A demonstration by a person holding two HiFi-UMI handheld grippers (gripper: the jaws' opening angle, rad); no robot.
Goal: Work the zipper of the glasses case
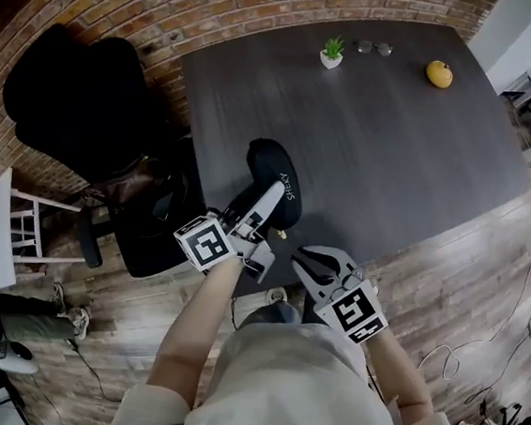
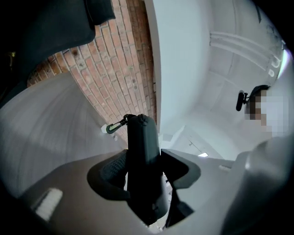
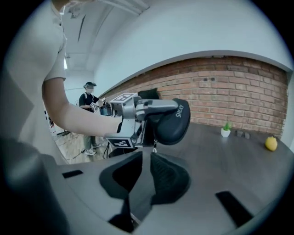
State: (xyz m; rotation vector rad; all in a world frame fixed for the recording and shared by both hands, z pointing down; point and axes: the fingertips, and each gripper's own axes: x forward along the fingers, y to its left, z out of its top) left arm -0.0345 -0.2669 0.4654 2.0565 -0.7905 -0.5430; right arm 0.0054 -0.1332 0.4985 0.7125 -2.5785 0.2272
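The left gripper [image 2: 143, 165] has its jaws clamped on the glasses case [image 1: 274, 172]. The right gripper [image 3: 143, 170], jaws barely apart and empty, sits just short of the tiny zipper pull [image 3: 155, 146] and might pinch nothing.

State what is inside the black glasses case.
Nothing inside shows: the glasses case, clamped in the left gripper, looks closed, so its shell hides any contents. Only a small zipper pull hangs beneath it.
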